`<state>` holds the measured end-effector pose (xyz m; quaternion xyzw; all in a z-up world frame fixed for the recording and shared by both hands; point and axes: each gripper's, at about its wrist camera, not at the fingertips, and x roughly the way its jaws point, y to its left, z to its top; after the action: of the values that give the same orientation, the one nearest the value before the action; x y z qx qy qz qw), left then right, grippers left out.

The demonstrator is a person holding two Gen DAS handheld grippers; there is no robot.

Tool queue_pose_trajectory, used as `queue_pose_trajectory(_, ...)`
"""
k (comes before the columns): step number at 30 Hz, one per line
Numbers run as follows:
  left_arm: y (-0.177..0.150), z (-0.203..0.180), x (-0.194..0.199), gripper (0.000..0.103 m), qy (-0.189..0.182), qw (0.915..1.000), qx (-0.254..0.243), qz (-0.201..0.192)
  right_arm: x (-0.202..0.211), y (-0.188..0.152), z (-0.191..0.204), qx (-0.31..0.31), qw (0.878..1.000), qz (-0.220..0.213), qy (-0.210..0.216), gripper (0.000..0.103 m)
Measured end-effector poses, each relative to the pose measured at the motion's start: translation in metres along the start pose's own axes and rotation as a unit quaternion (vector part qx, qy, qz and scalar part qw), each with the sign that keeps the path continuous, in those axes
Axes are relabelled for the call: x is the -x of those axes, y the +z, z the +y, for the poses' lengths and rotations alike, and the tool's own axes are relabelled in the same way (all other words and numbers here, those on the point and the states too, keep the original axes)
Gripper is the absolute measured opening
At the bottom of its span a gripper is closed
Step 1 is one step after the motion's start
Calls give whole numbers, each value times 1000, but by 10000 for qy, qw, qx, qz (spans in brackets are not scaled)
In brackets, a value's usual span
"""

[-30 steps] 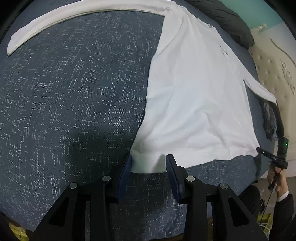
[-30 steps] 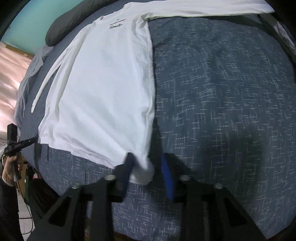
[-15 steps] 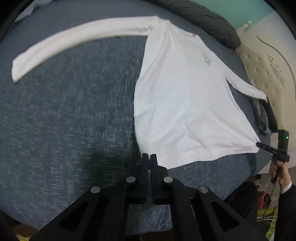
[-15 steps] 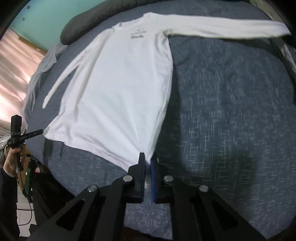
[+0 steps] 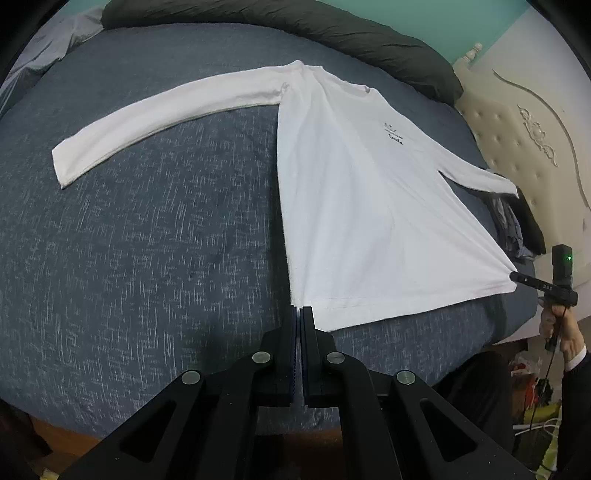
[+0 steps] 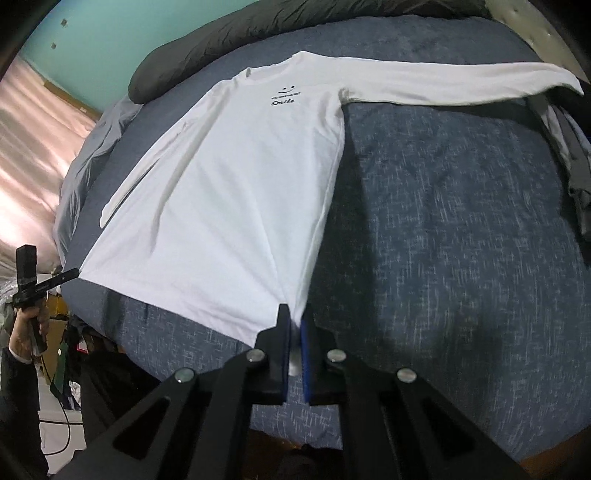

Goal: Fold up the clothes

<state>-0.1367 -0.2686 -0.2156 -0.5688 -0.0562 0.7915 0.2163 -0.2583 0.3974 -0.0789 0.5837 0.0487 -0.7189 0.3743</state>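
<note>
My left gripper [image 5: 298,309] and right gripper [image 6: 294,317] are each clamped on a hem corner of the white long-sleeved shirt [image 5: 354,206], lifting that edge. The shirt lies lengthwise away from me on the blue bedspread [image 5: 147,240], collar farthest, by the dark pillow [image 5: 332,33].

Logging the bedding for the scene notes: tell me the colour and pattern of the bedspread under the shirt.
The bedspread is dark blue with short white crosshatch flecks, clearest in the right wrist view.
</note>
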Motion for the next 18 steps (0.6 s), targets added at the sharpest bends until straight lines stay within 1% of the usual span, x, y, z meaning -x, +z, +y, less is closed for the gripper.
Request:
queue_pose_trajectory(4, -9, 3, -1, 2, 48, 9999, 49, 105, -7, -9, -3, -25, 9999, 143, -54, 4)
queue_pose_trajectory(7, -11, 10, -19, 2, 83, 9996, 121, 233, -20, -18, -8, -76, 9995, 294, -112, 4)
queue_pose_trajectory(12, -19, 17, -43, 2, 144, 9986, 178, 472, -46, -30, -26, -333, 9980, 495, -185, 4)
queue_pose_trajectory(18, -21, 22, -52, 2, 212, 9984, 165, 505, -65, -38, -30, -273, 9972, 648, -247, 4)
